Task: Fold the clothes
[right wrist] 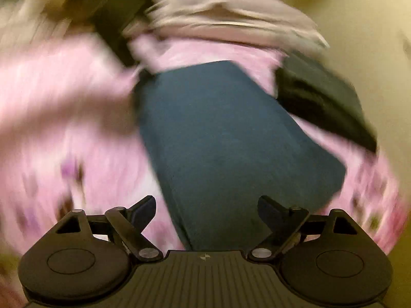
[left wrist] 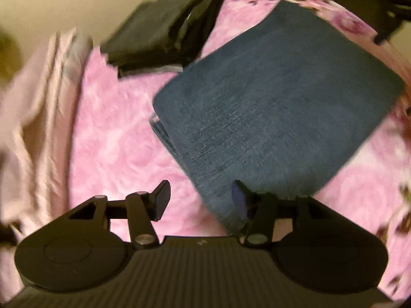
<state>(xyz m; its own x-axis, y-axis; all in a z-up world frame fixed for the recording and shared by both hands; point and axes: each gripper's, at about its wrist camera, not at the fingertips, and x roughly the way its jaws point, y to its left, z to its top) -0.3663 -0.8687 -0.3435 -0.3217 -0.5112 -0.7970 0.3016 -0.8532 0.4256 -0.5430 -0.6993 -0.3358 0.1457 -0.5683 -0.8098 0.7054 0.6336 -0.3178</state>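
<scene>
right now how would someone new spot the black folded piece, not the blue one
Start at the pink floral bedspread that fills the left wrist view. The big blue folded piece lies in its middle; the black folded piece sits past that one's far left corner, near the bedspread's edge. It is smaller and black, unlike the loose pale pink fabric bunched further left.

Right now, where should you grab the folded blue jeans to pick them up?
Take the folded dark blue denim jeans by the stacked layered edge nearest the left tool, probably best. The layers show there as a thick side, so open jaws can slide in low over the pink flowery blanket and pinch all layers together. Both tools look open and empty.
</scene>
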